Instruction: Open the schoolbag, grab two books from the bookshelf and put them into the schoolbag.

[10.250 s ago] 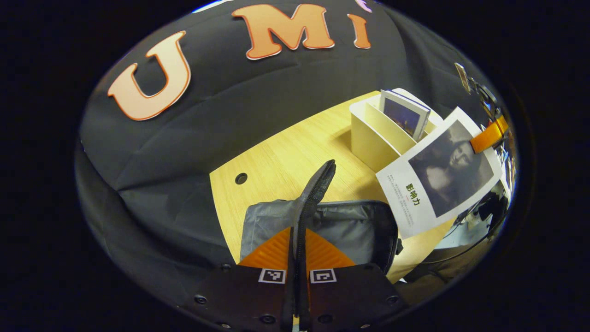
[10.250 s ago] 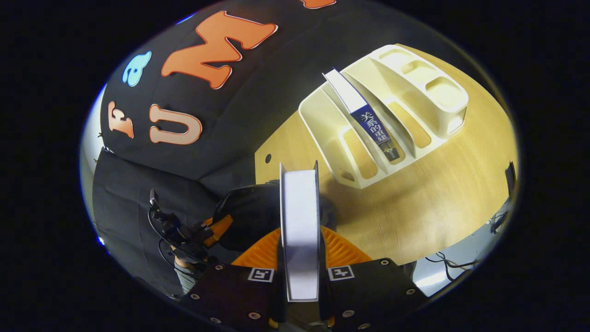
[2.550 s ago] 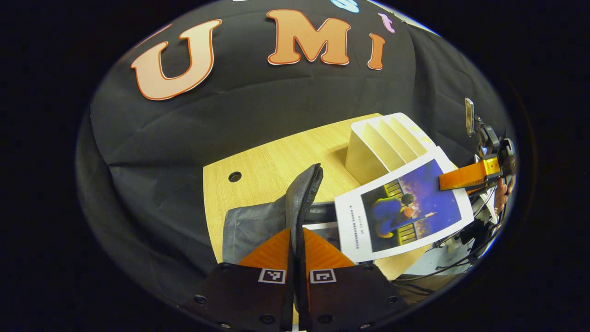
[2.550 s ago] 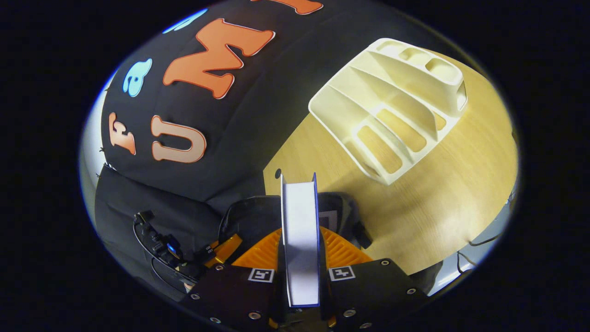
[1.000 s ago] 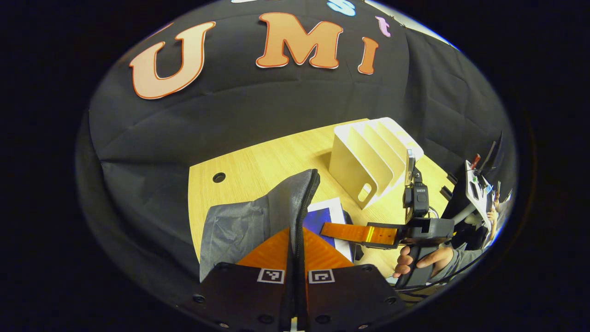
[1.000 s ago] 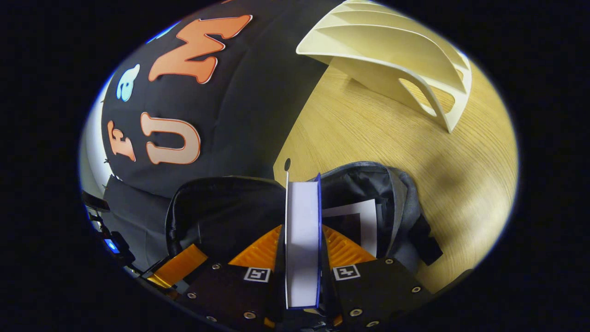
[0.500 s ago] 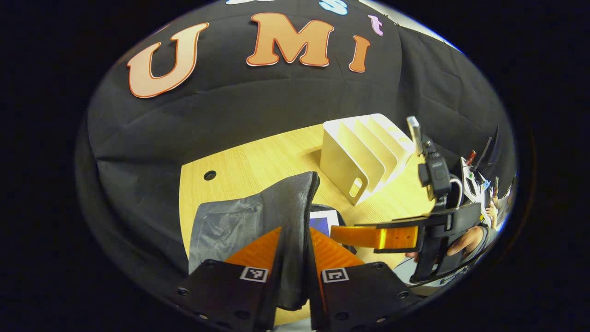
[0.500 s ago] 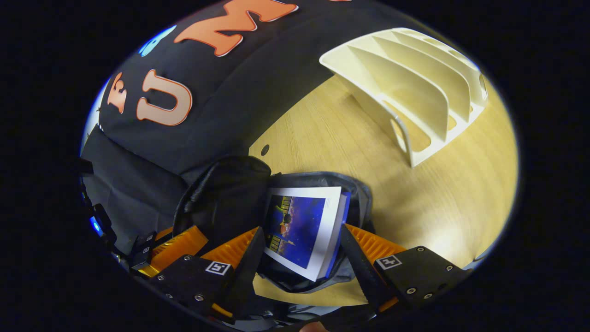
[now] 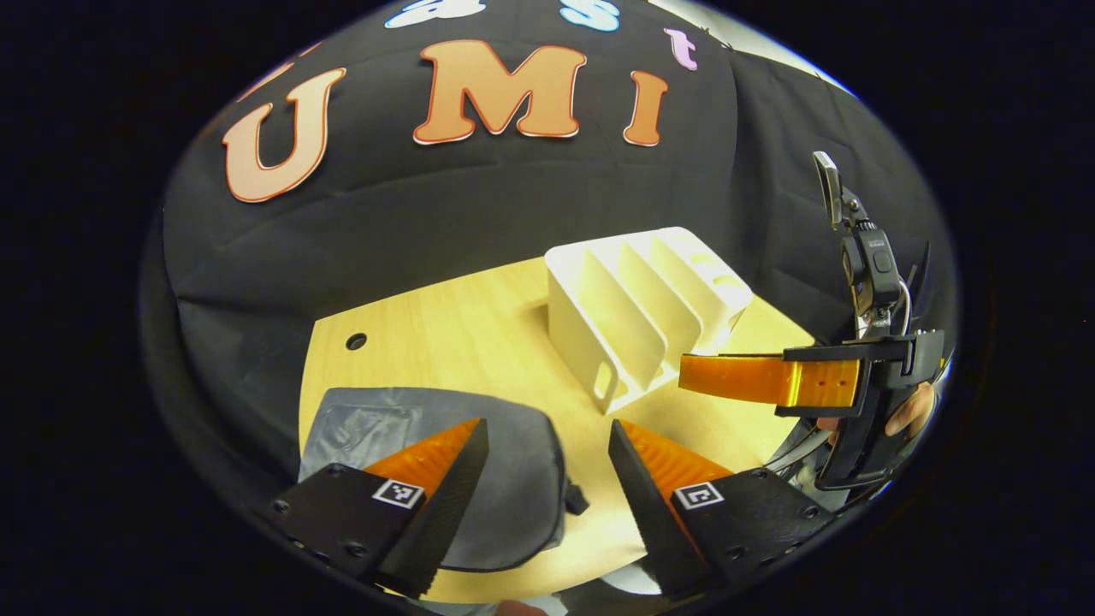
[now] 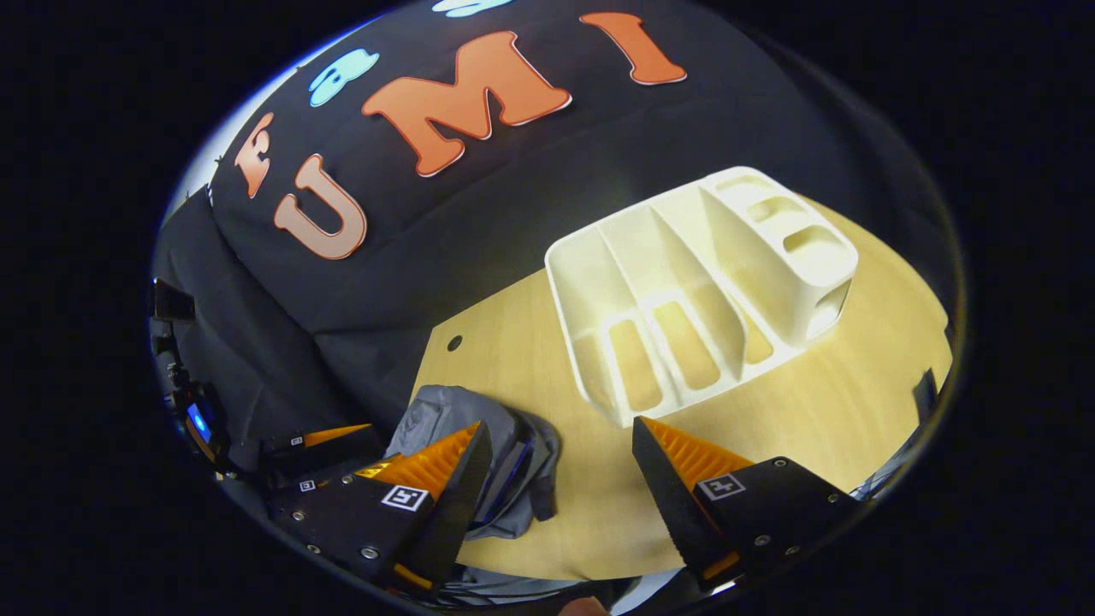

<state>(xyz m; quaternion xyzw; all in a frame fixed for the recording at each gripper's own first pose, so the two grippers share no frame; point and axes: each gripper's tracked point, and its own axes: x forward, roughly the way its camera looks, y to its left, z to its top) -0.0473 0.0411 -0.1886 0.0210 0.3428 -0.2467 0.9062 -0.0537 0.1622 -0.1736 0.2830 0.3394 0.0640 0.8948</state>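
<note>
Both jaws wide apart, empty, above schoolbag (image 9: 505, 488).

Partly hidden behind the left gripper's fingers (image 9: 428, 488): the schoolbag (image 9: 513, 479), its contents out of sight; cut off at the right gripper view's edge, the table (image 10: 855, 402).

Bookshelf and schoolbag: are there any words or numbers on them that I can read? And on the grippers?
Bookshelf: no words, numbers or signs on it.
Schoolbag: none to be seen on the part that shows.
Left gripper and right gripper: only small black-and-white code squares by the fingers; these are patterns, not words that can be read.
</note>
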